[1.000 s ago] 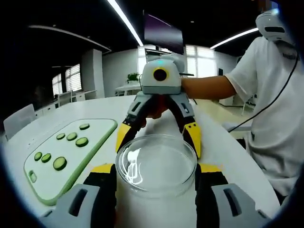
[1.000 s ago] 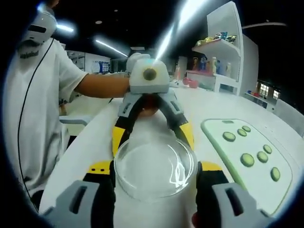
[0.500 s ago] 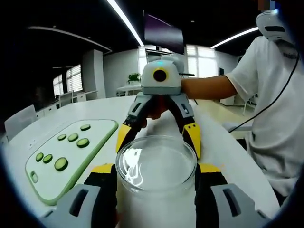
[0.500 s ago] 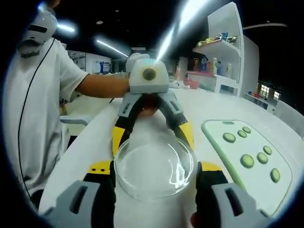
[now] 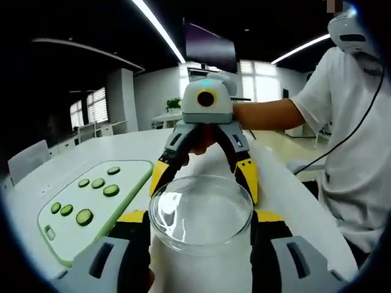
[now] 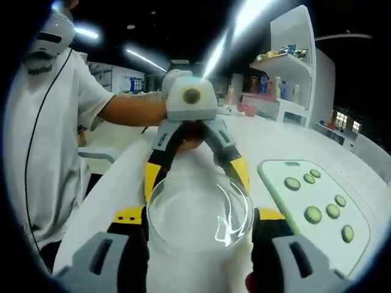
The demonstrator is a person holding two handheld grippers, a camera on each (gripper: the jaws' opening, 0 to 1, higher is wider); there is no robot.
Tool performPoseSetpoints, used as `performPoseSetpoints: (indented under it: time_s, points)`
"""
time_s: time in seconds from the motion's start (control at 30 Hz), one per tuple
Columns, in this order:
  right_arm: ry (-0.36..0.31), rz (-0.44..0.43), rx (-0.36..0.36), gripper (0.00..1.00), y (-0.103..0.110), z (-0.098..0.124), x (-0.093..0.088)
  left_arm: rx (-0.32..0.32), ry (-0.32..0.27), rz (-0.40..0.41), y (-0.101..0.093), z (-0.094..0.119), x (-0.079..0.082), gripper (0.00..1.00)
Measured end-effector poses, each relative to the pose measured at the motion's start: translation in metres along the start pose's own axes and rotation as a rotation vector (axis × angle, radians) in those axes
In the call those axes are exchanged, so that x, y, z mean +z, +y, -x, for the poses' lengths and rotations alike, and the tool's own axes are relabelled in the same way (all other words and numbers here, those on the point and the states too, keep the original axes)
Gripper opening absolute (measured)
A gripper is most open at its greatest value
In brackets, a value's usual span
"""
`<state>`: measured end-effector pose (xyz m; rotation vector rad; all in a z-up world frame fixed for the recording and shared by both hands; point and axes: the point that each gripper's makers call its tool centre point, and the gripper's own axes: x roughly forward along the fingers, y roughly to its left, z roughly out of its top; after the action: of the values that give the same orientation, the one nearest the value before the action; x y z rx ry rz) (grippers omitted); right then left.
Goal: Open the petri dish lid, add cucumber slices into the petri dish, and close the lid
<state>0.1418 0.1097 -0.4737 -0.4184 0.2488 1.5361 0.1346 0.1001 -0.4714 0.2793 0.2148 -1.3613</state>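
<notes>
— Where is the petri dish sitting?

— Low centre of the left gripper view, and I am clamping it with both tongs: my left gripper from the near side, my right gripper from the far side, facing me.

— And the cucumber slices?

— They are lying on the green board, lower left of that view; in the right gripper view they are lying to the right.
</notes>
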Motion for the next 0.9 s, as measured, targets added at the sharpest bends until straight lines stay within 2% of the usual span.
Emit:
performPoseSetpoints:
  time_s: [0.47,0.9]
  points:
    - [0.011,0.023,0.002,0.67,0.002,0.000,0.014,0.014,-0.024,-0.011,0.002,0.008,0.010,0.66]
    - [0.011,0.059,0.035,0.67,0.002,-0.017,0.033,0.062,-0.031,-0.018,0.004,0.033,0.012,0.66]
